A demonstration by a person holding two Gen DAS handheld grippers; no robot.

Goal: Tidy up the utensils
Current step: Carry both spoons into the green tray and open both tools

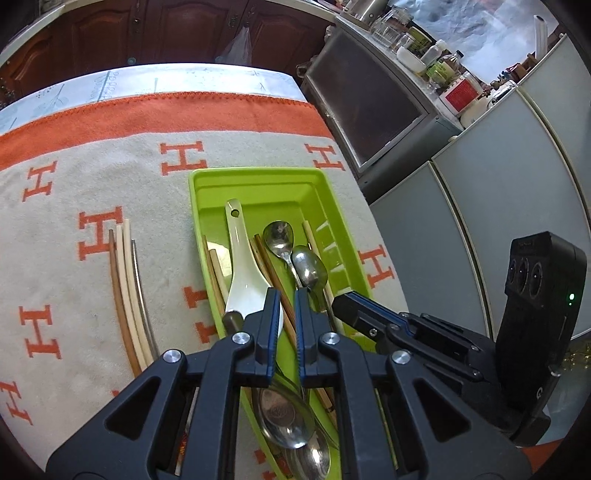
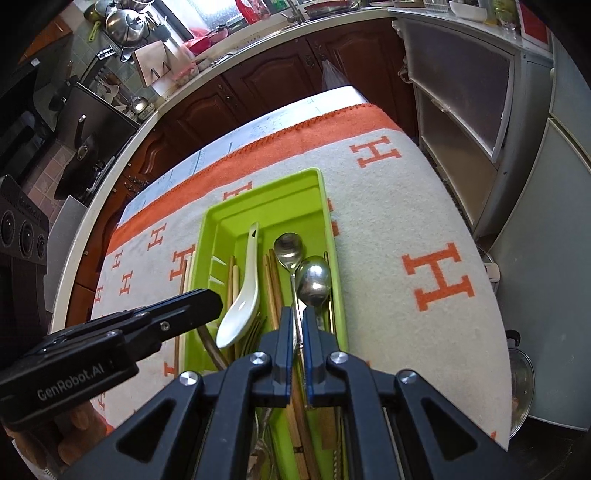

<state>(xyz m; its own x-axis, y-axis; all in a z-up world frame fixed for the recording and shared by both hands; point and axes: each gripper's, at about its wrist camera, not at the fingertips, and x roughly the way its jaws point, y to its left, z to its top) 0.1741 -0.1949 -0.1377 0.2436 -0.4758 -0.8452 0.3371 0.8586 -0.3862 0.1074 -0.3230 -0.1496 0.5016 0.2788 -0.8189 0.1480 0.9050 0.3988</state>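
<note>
A lime green tray (image 1: 258, 181) (image 2: 266, 206) lies on the blanket and holds a white ceramic spoon (image 1: 242, 266) (image 2: 245, 291), metal spoons (image 1: 279, 234) (image 2: 314, 280), and wooden chopsticks (image 1: 275, 280) (image 2: 273, 291). My left gripper (image 1: 286, 299) hovers over the tray's near part, jaws narrowly apart around a brown chopstick; a grip is unclear. My right gripper (image 2: 297, 317) is over the tray's right side, jaws closed on a metal spoon's handle (image 2: 297, 332). Several chopsticks (image 1: 127, 288) lie on the blanket left of the tray.
The table carries a beige blanket with orange H marks (image 1: 99, 166) (image 2: 436, 277). Grey cabinets (image 1: 480, 206) stand right of the table, dark wood cupboards (image 1: 166, 29) behind it. The right gripper's body (image 1: 532, 295) is at the tray's right.
</note>
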